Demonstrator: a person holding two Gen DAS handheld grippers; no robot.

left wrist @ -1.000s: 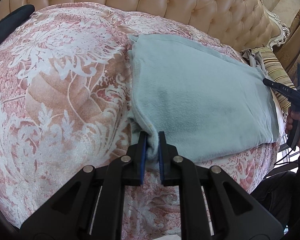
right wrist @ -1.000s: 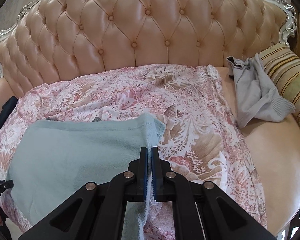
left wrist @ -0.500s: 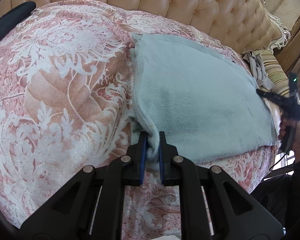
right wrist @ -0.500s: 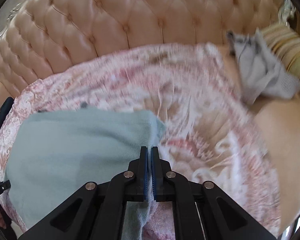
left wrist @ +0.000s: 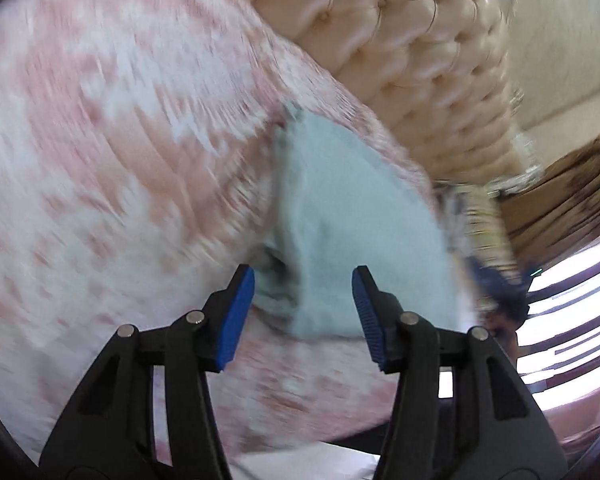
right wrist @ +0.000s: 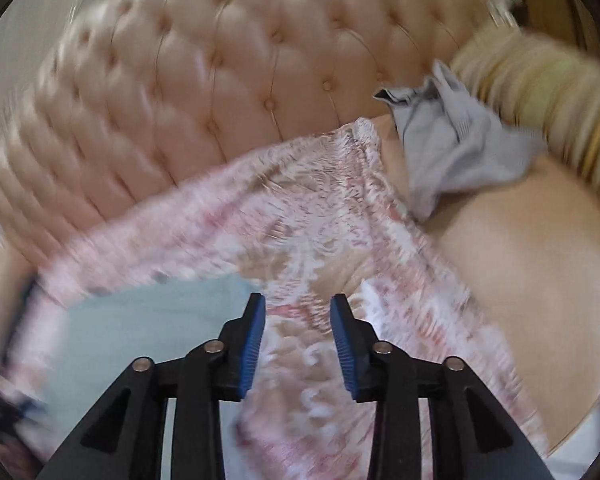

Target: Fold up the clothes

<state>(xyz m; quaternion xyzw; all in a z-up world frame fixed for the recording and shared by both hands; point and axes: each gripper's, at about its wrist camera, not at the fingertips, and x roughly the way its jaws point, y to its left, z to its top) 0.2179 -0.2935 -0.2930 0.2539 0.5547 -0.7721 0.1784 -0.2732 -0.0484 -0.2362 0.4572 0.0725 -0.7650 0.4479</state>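
A folded light blue garment (left wrist: 352, 220) lies on the pink floral bedspread (left wrist: 120, 140). My left gripper (left wrist: 303, 316) is open just in front of the garment's near corner, with the cloth lying between and beyond its blue pads and not pinched. In the right wrist view the same blue garment (right wrist: 148, 328) lies at the lower left. My right gripper (right wrist: 298, 344) is open over the floral bedspread (right wrist: 300, 232), just right of the garment's edge, holding nothing. Both views are motion-blurred.
A tufted peach headboard (right wrist: 204, 80) runs along the back. A crumpled grey garment (right wrist: 452, 140) and a striped pillow (right wrist: 540, 96) lie at the right, beside bare peach upholstery (right wrist: 520, 260). The person's hand with the other gripper (left wrist: 500, 292) shows blurred at the right of the left wrist view.
Both grippers have opened and let go of the blue garment, which now rests on the bedspread. Both cameras swung quickly, blurring the views.
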